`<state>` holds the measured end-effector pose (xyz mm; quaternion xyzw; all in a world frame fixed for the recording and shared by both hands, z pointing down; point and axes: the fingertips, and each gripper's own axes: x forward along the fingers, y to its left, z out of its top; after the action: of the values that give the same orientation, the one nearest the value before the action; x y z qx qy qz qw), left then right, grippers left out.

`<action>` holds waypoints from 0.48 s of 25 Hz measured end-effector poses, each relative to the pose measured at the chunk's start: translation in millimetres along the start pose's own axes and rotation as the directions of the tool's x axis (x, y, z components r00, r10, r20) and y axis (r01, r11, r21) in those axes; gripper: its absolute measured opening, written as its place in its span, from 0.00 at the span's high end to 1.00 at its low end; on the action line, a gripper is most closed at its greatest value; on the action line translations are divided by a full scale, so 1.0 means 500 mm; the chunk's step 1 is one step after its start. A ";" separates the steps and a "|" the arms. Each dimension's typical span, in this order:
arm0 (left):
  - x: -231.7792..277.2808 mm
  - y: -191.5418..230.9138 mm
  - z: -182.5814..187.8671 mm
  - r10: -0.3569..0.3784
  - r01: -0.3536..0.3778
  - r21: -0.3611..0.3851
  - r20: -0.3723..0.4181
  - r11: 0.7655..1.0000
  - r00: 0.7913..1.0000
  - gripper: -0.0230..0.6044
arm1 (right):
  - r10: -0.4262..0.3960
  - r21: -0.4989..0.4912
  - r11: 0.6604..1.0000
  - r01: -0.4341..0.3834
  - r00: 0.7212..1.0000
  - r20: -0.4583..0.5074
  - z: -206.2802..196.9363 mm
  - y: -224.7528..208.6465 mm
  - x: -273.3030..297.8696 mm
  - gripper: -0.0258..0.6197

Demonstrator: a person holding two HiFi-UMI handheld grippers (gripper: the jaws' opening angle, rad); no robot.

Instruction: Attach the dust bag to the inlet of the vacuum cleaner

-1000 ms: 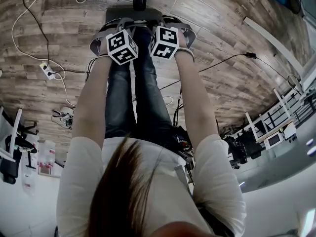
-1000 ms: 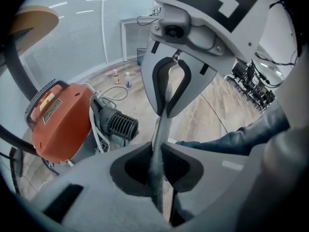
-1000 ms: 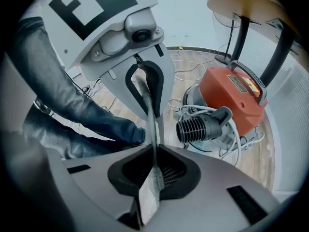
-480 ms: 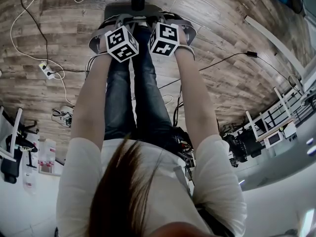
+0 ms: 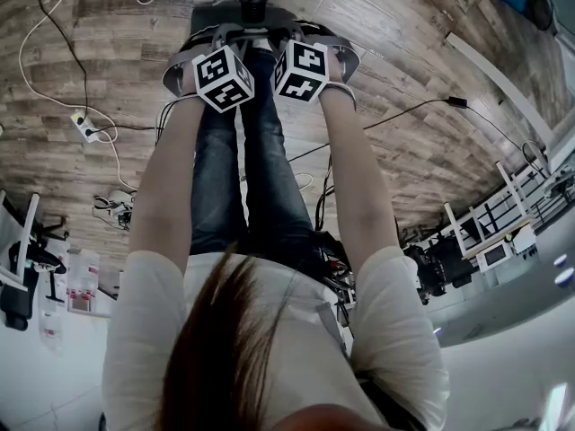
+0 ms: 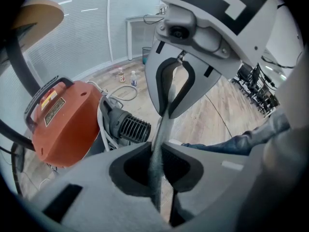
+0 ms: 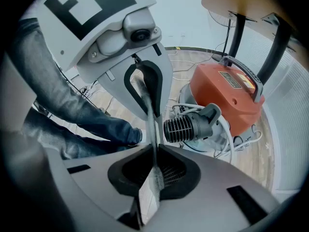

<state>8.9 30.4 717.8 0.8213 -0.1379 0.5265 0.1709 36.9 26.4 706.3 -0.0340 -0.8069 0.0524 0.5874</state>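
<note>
Over the last second almost nothing has changed: both tools stay low in front of the person's legs [image 5: 243, 178], close beside each other above the floor [image 5: 431, 124]. The left tool [image 6: 155, 151] and the right tool [image 7: 154, 151] are each clamped on the thin grey bag [image 6: 161, 122], which is stretched between them. The orange vacuum [image 7: 227, 93] stands just beyond. Its ribbed dark part, probably the inlet [image 7: 186, 127], is still apart from the bag, so I judge that the attaching is not yet begun.
</note>
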 end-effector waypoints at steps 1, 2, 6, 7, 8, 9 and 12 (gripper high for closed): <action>0.000 0.001 -0.001 0.000 0.000 -0.003 0.000 1.000 1.000 0.89 | 0.001 0.000 1.000 -0.001 1.000 0.000 0.001 -0.001 0.001 0.91; 0.001 0.003 -0.002 0.000 0.000 -0.005 -0.001 1.000 1.000 0.89 | 0.003 0.000 1.000 -0.003 1.000 -0.001 0.002 -0.001 0.002 0.91; 0.002 0.006 0.000 -0.008 0.008 -0.007 -0.005 1.000 1.000 0.89 | 0.012 0.001 1.000 -0.012 1.000 -0.001 0.002 -0.008 0.004 0.91; 0.003 0.008 0.002 -0.007 0.007 -0.005 -0.005 1.000 1.000 0.89 | 0.013 0.002 1.000 -0.013 1.000 -0.001 0.001 -0.009 0.003 0.91; 0.004 0.009 0.003 -0.005 0.005 -0.001 -0.006 1.000 1.000 0.89 | 0.013 0.002 1.000 -0.013 1.000 -0.002 -0.001 -0.011 0.003 0.91; 0.005 0.011 0.004 -0.003 0.003 0.003 -0.007 1.000 1.000 0.89 | 0.012 0.002 1.000 -0.012 1.000 -0.003 -0.001 -0.013 0.003 0.91; 0.007 0.018 0.006 -0.001 0.001 0.005 -0.011 1.000 1.000 0.89 | 0.012 0.003 1.000 -0.012 1.000 -0.004 -0.001 -0.020 0.005 0.91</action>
<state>9.0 20.9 721.0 0.8189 -0.1350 0.5313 0.1699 36.9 16.5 710.0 -0.0383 -0.8055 0.0570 0.5886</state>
